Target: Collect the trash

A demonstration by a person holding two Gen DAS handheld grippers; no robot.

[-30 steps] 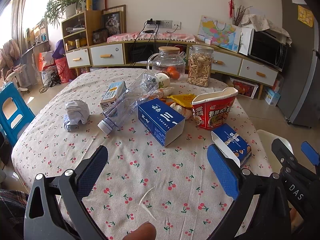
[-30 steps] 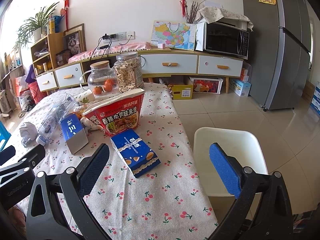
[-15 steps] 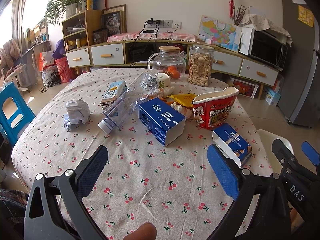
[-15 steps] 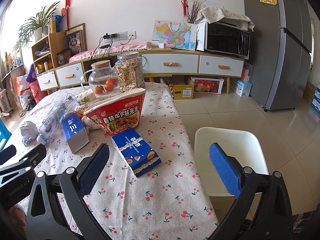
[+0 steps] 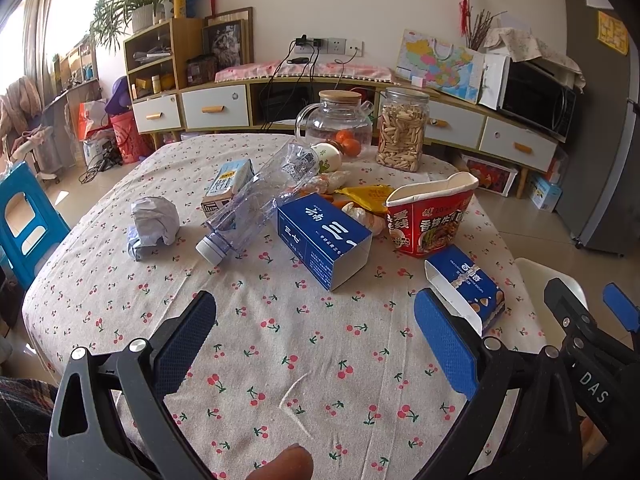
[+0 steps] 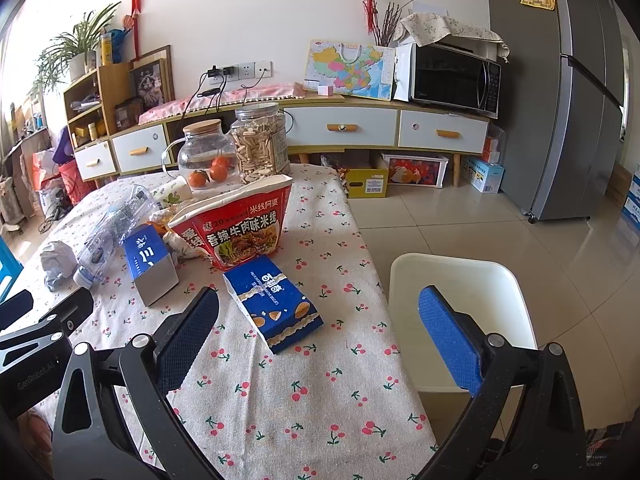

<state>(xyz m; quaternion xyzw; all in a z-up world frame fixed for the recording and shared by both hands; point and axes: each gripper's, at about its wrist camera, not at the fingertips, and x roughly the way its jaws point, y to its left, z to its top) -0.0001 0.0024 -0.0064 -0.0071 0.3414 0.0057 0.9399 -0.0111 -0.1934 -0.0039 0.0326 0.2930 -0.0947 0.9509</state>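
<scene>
Table [image 5: 280, 360] w/ cherry cloth: boxes [image 5: 324, 236], bottle [image 5: 248, 208], jars [image 5: 402, 132].

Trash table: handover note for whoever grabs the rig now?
Left tool: open, empty, hovering over the near cloth.
Right tool: open, empty, the biscuit box just ahead of it.
On the table: crumpled paper, plastic bottle lying flat, milk carton, blue box, noodle tub.
Done: nothing picked.
Left: all of it; no bin in view.

Left tool [image 5: 316, 344] agape, right tool [image 6: 320, 332] agape
</scene>
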